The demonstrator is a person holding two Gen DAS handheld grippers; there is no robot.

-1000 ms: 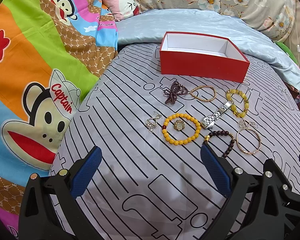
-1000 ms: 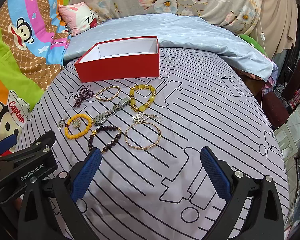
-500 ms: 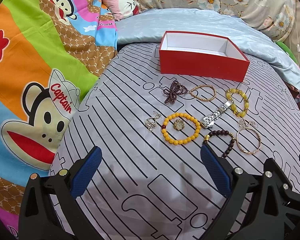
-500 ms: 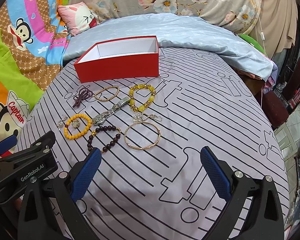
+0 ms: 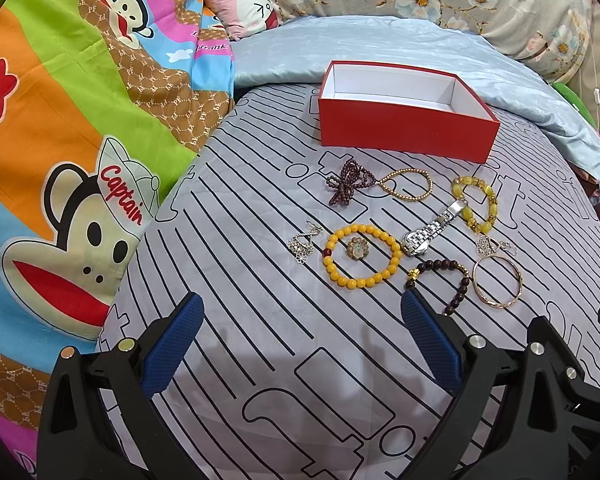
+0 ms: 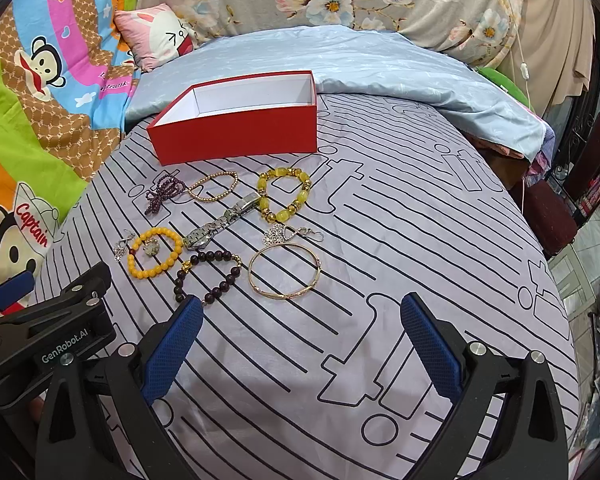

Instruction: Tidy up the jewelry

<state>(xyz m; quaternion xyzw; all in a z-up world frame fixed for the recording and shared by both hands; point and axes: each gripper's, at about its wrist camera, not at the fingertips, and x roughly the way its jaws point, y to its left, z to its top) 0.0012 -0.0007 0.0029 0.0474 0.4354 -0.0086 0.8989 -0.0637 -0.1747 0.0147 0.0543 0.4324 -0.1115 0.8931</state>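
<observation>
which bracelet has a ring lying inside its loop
The orange bead bracelet, the round one with a single red bead, nearest the left of the group. A flower-shaped ring sits inside it; the other bracelets' loops hold only bedsheet.

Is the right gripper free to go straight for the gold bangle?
Probably yes. The right gripper is open and empty, and the gold bangle lies flat just ahead of it with bare sheet between. A silver charm touches its far edge, and the dark bead bracelet sits close on the left.
</observation>
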